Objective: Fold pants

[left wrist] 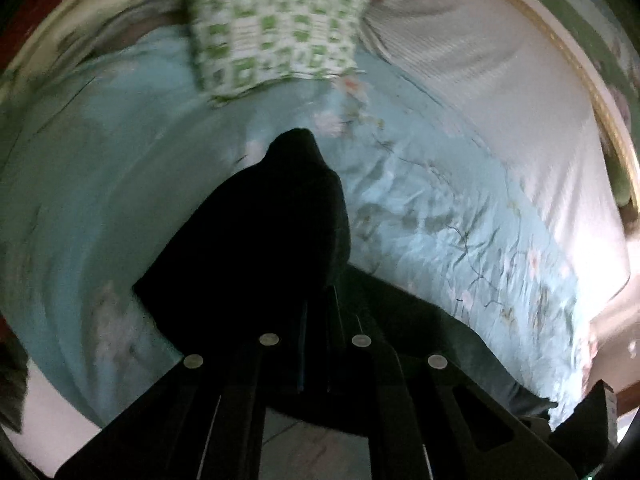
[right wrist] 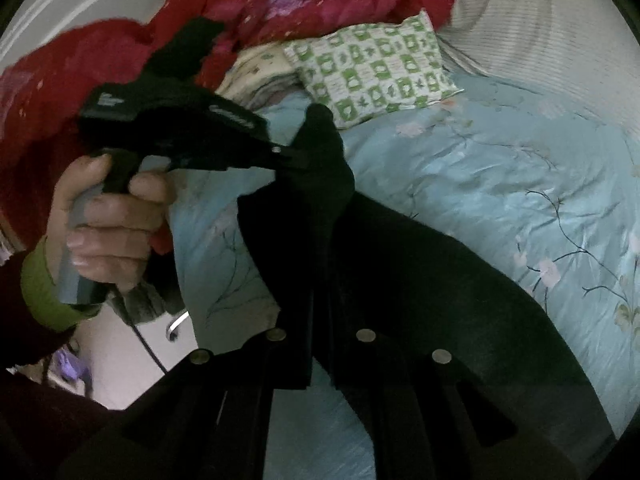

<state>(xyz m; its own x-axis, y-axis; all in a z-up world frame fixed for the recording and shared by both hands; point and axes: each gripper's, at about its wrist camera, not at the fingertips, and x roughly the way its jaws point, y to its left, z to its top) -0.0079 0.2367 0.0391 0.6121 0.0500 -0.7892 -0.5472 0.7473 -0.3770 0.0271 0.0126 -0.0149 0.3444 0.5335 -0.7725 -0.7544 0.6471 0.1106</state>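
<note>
The black pants [left wrist: 272, 232] hang lifted above a light blue floral bedspread [left wrist: 460, 216]. My left gripper [left wrist: 320, 300] is shut on a bunched edge of the pants, which rises in a dark peak in front of its fingers. In the right wrist view the pants [right wrist: 420, 280] drape down to the right across the bed. My right gripper [right wrist: 320, 320] is shut on the fabric too. The left gripper [right wrist: 298, 156], held by a hand [right wrist: 108, 220], pinches the same bunch just above and to the left.
A green and white patterned pillow [left wrist: 272, 24] lies at the head of the bed, also in the right wrist view [right wrist: 376, 66]. A red quilt [right wrist: 280, 8] is heaped behind it. A white striped pillow [left wrist: 460, 52] lies to the right. The bed's edge [left wrist: 600, 320] falls off at right.
</note>
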